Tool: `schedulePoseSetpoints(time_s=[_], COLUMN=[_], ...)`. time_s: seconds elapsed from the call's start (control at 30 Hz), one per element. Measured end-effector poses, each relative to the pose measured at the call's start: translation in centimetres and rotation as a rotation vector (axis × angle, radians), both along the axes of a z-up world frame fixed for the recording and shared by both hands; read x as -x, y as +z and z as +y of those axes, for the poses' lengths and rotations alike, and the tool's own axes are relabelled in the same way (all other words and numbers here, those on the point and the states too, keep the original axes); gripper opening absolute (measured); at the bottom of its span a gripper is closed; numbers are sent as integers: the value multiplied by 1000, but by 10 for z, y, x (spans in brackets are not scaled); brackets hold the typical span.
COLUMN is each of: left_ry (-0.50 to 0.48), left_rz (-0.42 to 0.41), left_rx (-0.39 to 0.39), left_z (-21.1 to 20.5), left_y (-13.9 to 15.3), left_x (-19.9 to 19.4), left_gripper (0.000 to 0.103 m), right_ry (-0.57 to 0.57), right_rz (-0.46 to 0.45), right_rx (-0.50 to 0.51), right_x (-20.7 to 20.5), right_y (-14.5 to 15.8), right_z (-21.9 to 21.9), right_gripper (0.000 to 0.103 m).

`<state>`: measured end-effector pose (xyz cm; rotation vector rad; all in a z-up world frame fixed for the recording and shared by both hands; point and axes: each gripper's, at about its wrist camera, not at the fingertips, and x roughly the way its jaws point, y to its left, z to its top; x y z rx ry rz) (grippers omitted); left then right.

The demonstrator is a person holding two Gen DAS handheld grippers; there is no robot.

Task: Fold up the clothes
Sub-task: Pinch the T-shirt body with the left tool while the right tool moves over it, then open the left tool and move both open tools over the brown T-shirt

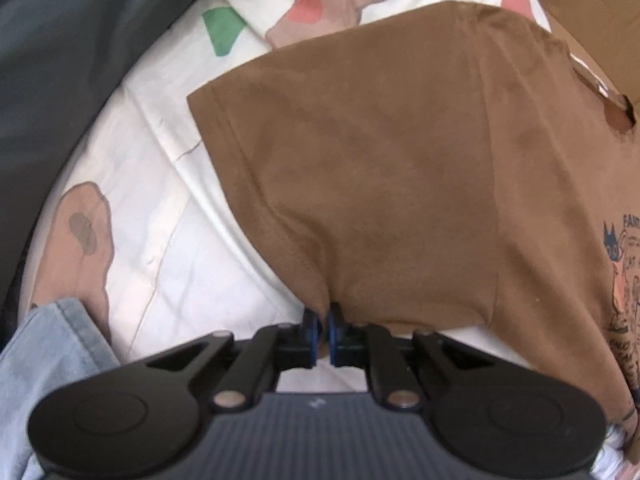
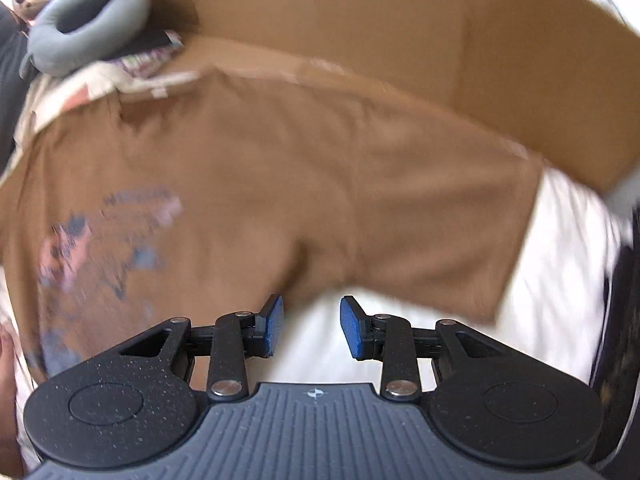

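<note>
T-shirt on bedsheet — box behind

One brown T-shirt, two grippers, one cardboard box, one neck pillow

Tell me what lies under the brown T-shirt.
The brown T-shirt lies spread on a white bedsheet printed with coloured shapes, visible all around it. Whatever sits beneath its middle is covered.
</note>
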<state>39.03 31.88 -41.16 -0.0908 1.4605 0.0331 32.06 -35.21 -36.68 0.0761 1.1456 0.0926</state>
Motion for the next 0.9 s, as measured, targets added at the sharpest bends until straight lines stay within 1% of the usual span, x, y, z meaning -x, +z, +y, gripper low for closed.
schedulePoseSetpoints(time_s=[0.13, 0.23, 0.3, 0.4, 0.43, 0.47, 0.5, 0.53, 0.57, 0.63, 0.7, 0.83, 0.9], left_ry=[-33, -31, -34, -6, -2, 1, 3, 4, 9, 42, 66, 36, 15], left_rz=[54, 91, 108, 129, 133, 137, 140, 142, 144, 144, 145, 144, 147], left_rx=[-27, -56, -75, -101, -122, -143, -173, -202, -218, -233, -242, -268, -260], left_z=[-6, -12, -16, -19, -20, -21, -22, -23, -22, -22, -24, -45, -56], left_y=[-2, -2, -2, 1, 3, 5, 7, 9, 10, 15, 21, 30, 33], left_x=[-10, -16, -19, -20, -18, -16, -14, -11, -9, -5, -2, -1, -14], left_gripper=[10, 10, 10, 15, 22, 39, 48, 61, 62, 62, 60, 61, 61], right_ry=[-51, -78, -72, -86, -104, -124, -137, -142, -145, -155, -145, -125, -157], right_rz=[26, 42, 58, 94, 104, 113, 122, 124, 117, 114, 115, 112, 90], right_rx=[-17, -31, -39, -51, -74, -100, -116, -121, -130, -169, -185, -198, -234], right_x=[28, 46, 55, 58, 56, 55, 53, 52, 52, 52, 51, 51, 52], right_y=[-11, -18, -25, -39, -45, -51, -55, -59, -60, -64, -65, -64, -67], right_z=[-20, -33, -41, -54, -58, -62, -64, -64, -64, -65, -67, -78, -85], right_gripper=[38, 39, 39, 39, 39, 39, 39, 39, 40, 47, 48, 46, 46])
